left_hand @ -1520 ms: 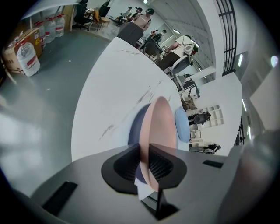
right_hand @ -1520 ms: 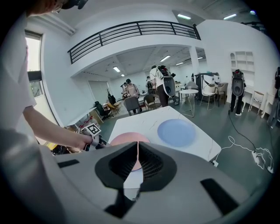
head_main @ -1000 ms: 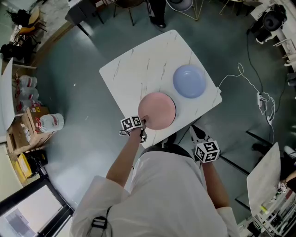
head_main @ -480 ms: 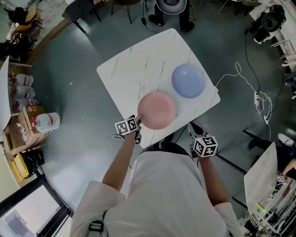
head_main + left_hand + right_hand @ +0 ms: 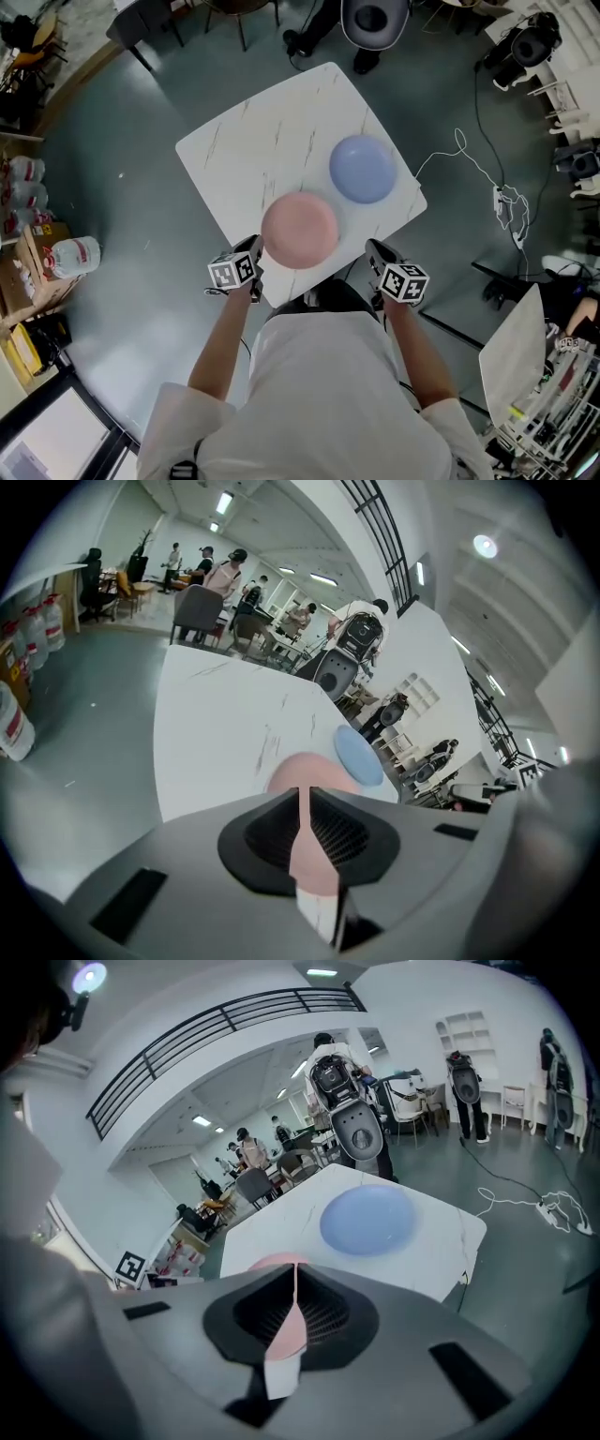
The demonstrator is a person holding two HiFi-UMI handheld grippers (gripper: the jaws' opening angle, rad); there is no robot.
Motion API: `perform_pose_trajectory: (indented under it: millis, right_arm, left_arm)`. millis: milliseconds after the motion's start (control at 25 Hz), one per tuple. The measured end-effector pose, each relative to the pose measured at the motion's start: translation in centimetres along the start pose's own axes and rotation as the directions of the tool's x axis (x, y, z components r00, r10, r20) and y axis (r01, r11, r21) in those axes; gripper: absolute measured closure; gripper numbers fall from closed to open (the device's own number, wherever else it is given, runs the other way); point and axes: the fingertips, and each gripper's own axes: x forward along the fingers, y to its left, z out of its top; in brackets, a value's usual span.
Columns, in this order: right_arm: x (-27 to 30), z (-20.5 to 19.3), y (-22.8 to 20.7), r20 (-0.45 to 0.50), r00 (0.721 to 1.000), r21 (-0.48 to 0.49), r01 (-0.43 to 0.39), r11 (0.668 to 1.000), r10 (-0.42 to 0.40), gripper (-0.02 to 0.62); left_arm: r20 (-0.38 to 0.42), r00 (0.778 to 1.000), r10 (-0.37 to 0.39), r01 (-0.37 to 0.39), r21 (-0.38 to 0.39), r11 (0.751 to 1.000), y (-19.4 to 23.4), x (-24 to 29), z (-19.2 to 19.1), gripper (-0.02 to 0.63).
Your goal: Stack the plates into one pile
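Note:
A pink plate (image 5: 300, 230) lies near the front corner of the white marble table (image 5: 272, 150). A blue plate (image 5: 362, 169) lies just beyond it to the right, apart from it. My left gripper (image 5: 248, 255) hovers off the pink plate's near left rim without touching it. Its jaws have just been closing to a thin slit with nothing between them. My right gripper (image 5: 376, 251) is shut and empty at the table's near right edge. The left gripper view shows the left gripper (image 5: 302, 794), with the pink plate (image 5: 314, 769) and blue plate (image 5: 358, 757) ahead. The right gripper (image 5: 295, 1269) faces both plates (image 5: 367, 1218).
A grey machine (image 5: 375, 19) stands past the table's far corner. A white cable (image 5: 469, 155) and a power strip (image 5: 502, 202) lie on the floor to the right. Water bottles (image 5: 75, 253) and boxes sit at the left, and a white board (image 5: 516, 366) leans at the lower right.
The left gripper has drawn back from the pink plate's rim and lifted, its jaws now close together. The right gripper has come forward to the table's near edge. Both plates stay put.

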Motion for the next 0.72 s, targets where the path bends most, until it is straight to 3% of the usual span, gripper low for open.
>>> perform_pose_trajectory:
  millis: [120,400,720]
  right_arm:
    - [0.5,1.1,-1.0,0.001,1.000,0.026,0.009,1.000,-0.009,0.569]
    - [2.1,2.8,-4.7,-0.003,1.000,0.057,-0.013,0.998,0.013,0.568]
    - [4.5,3.1,-11.3,-0.089,0.995,0.126,-0.037,0.991,0.049,0.566]
  left_arm:
    - [0.001,1.000,-0.010,0.010,0.015,1.000,-0.2,-0.1,0.5,0.574]
    - [0.018,1.000,-0.004,0.005,-0.030,1.000,-1.6,1.0,0.1,0.591]
    - [0.076,0.997,0.030,-0.022,-0.106,0.994,-4.8,2.4,-0.3,0.591]
